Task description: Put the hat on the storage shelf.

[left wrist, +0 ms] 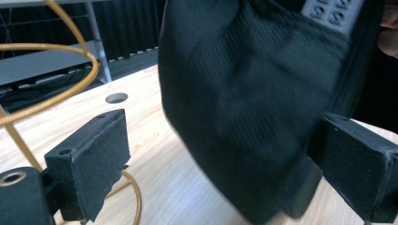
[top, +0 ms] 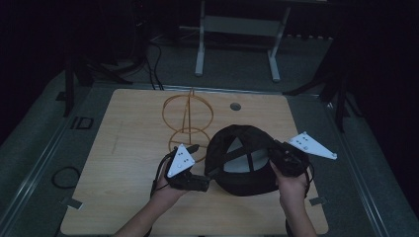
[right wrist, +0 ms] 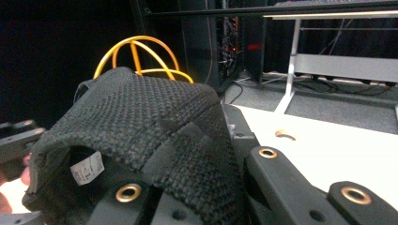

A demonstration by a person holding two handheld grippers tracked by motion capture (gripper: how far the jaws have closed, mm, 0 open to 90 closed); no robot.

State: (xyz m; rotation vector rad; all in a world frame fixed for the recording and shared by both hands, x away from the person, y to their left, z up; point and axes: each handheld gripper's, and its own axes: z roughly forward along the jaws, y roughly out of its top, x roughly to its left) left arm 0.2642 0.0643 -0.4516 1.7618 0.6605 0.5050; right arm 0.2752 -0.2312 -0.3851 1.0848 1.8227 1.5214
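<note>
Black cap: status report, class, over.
Right gripper shut on black cap. Left gripper open, jaws astride cap's edge. Wire stand just behind, apart.

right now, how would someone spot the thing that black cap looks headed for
Start at the light wooden table. Just behind the black cap, which the right gripper clamps and the left gripper flanks with open jaws, stands a wire stand. It is the one golden, see-through thing there: thin hoops on an upright rod.
</note>
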